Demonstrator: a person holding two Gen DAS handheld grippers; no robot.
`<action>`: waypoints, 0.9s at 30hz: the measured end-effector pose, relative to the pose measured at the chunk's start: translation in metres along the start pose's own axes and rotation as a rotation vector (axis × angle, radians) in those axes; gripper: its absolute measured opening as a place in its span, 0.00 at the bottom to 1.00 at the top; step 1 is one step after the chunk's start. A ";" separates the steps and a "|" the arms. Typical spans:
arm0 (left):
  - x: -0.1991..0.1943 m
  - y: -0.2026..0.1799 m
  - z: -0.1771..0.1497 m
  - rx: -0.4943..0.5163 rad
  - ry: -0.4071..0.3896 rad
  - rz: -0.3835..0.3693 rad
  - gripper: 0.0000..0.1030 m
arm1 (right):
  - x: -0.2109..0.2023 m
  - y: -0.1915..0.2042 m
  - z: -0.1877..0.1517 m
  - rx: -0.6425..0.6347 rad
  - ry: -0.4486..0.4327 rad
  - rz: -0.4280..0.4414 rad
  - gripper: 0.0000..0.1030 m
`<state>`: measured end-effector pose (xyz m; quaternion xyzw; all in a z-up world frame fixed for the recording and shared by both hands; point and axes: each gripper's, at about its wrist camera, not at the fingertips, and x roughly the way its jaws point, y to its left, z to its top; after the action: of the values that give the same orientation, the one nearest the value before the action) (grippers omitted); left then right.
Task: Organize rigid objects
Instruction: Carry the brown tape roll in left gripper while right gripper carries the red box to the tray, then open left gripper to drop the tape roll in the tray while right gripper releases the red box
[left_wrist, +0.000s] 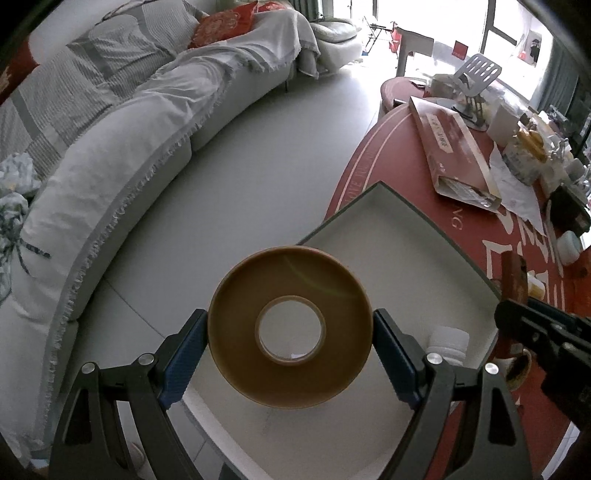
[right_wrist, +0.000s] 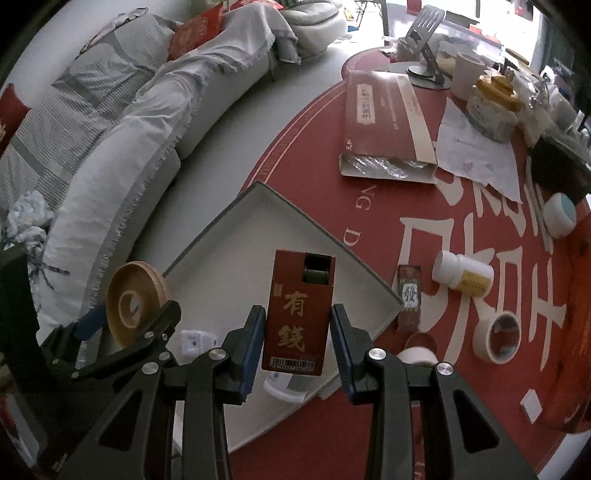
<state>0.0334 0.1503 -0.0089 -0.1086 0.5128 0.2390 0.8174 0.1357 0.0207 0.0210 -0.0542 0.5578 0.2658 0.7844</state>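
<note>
My left gripper (left_wrist: 290, 334) is shut on a large brown tape roll (left_wrist: 288, 299), held flat-face to the camera above the white shallow box (left_wrist: 388, 236); the same roll (right_wrist: 135, 299) and gripper show at the left of the right wrist view. My right gripper (right_wrist: 298, 328) is shut on a red pack with gold characters (right_wrist: 301, 310), hanging over the white box (right_wrist: 258, 221). A white bottle (left_wrist: 448, 341) lies in the box's right corner. In the right wrist view a small white die (right_wrist: 195, 341) and a white item (right_wrist: 282, 386) lie in the box under the pack.
The box sits at the edge of a round red table (right_wrist: 369, 206). On it lie a white pill bottle (right_wrist: 461, 275), a masking tape roll (right_wrist: 498, 336), a small red tile (right_wrist: 409, 297), a brown carton (right_wrist: 384, 122), a jar (right_wrist: 493, 101) and a phone stand (right_wrist: 424, 33). A grey sofa (left_wrist: 129, 147) curves at left.
</note>
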 end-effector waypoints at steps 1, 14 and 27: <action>0.001 0.000 0.001 0.000 0.002 0.000 0.86 | 0.002 -0.001 0.001 0.001 0.003 0.000 0.36; 0.023 -0.011 0.010 0.046 0.033 0.004 0.86 | 0.025 -0.009 0.008 0.010 0.037 -0.017 0.36; 0.042 -0.020 0.009 0.079 0.061 0.007 0.86 | 0.052 -0.011 0.011 0.029 0.080 -0.009 0.36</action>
<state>0.0656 0.1481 -0.0440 -0.0818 0.5469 0.2181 0.8042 0.1624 0.0339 -0.0248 -0.0559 0.5924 0.2519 0.7632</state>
